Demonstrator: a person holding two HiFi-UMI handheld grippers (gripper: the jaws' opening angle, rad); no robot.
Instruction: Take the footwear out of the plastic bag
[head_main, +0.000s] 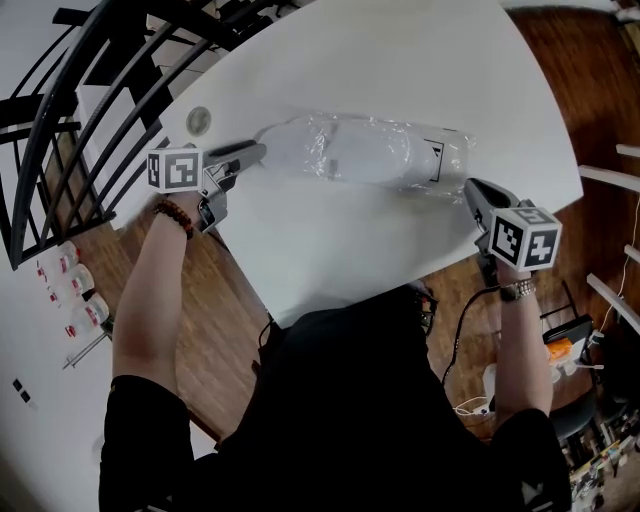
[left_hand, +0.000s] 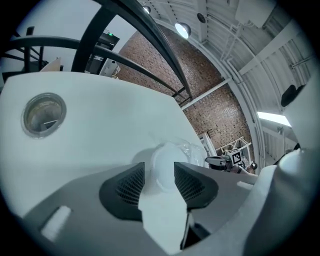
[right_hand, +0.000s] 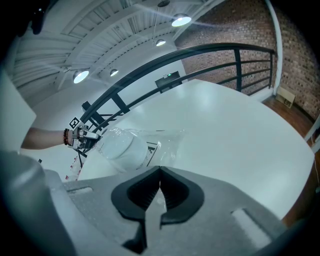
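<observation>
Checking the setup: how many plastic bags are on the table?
1: the plastic bag lies across the middle of the white table, footwear inside. No other shows.

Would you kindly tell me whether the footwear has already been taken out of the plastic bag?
No, the head view shows the white footwear lying inside the clear plastic bag on the table.

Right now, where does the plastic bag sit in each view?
Head view: plastic bag upper centre, on the white table.
Left gripper view: plastic bag low centre, its end between the open jaws.
Right gripper view: plastic bag left of centre, above the jaws.
Shared landmark: the black railing.
</observation>
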